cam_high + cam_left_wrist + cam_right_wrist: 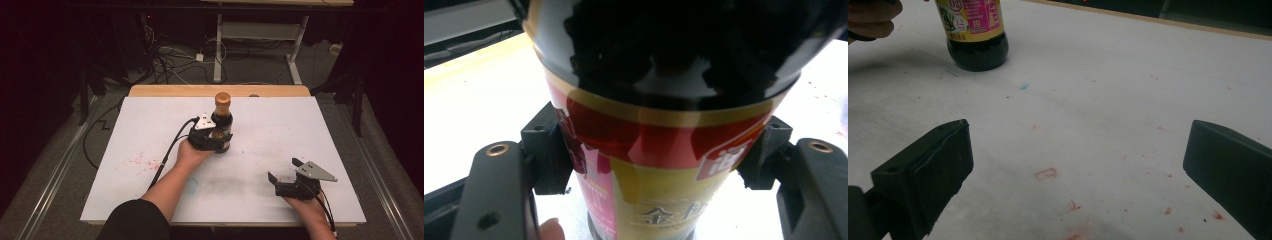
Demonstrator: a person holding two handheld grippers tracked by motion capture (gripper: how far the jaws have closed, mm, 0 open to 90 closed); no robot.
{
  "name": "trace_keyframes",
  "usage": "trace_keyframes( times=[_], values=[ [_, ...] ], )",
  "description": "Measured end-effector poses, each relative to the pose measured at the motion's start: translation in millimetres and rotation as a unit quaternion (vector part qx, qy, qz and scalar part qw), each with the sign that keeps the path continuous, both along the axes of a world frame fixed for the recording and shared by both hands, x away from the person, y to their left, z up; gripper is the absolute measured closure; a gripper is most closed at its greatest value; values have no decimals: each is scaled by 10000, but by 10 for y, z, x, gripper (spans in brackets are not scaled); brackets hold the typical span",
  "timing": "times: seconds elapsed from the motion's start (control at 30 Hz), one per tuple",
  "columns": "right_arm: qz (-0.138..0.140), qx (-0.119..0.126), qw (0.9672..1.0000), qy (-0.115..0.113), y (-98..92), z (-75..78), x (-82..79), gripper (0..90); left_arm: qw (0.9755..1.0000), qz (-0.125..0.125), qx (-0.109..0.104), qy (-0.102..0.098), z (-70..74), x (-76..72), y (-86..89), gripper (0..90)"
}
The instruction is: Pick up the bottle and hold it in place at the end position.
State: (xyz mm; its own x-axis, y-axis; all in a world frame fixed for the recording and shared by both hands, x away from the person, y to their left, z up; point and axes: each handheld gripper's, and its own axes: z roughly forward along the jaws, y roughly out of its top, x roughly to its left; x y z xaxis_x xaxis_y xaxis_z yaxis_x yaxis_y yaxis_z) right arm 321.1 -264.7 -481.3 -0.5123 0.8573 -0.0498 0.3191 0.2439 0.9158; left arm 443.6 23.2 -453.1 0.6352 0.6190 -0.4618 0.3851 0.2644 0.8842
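A dark sauce bottle (222, 120) with an orange cap and a red-and-gold label stands upright on the white table top (290, 125), a little behind its middle. My left gripper (219, 142) is shut on the bottle's lower body, coming at it from the near left. In the left gripper view both black pads (550, 156) press on the sides of the bottle (659, 150). My right gripper (283, 169) rests open near the front right of the table, nothing between its jaws. In the right gripper view, my right gripper (1078, 160) looks toward the bottle (977, 35) at the far left.
Red smudges (142, 161) and a blue scribble (192, 184) mark the white surface. A wooden strip (220, 90) runs along the far edge. Beyond it, cables (170, 65) lie on the floor beside a desk frame (218, 50).
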Motion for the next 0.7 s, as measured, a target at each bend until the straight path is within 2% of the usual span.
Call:
trace_keyframes(
  times=[0.3,0.57,0.7],
  values=[
    [-4,18,10000,13,-5,0,4,5,9997,85,-207,-24,-31,-12,7,271],
    [-27,29,10000,22,-5,3,4,5,9998,89,-180,-27,-23,-15,10,270],
    [-49,32,10000,17,-3,6,3,6,9997,75,-232,28,-13,-12,21,264]
  ],
)
